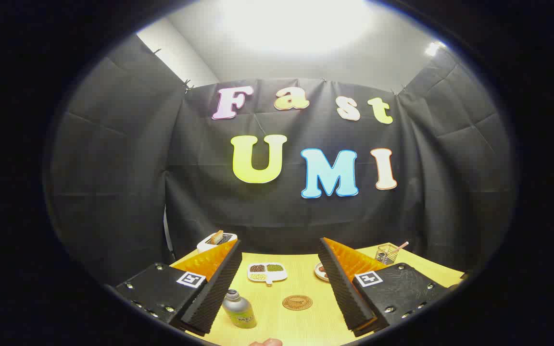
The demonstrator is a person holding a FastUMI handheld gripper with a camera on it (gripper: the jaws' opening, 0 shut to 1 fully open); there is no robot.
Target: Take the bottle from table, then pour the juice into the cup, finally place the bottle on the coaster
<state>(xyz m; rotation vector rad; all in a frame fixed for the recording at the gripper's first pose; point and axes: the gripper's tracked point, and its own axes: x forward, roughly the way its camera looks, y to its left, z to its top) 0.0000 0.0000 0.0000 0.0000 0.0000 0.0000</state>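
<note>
My gripper (279, 283) hangs wide open over the table (306, 327), so I judge I must next lower it around the bottle (239, 310) beside the coaster (297, 302).

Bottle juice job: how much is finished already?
Nothing looks done yet. The bottle stands on the table, by the left finger of the open tongs, ungrabbed. The coaster is bare. Grabbing, pouring into the cup and placing are all left.

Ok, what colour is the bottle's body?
Silver, with a yellow-green label; the bottle shows in the gripper view, between the open fingers.
</note>
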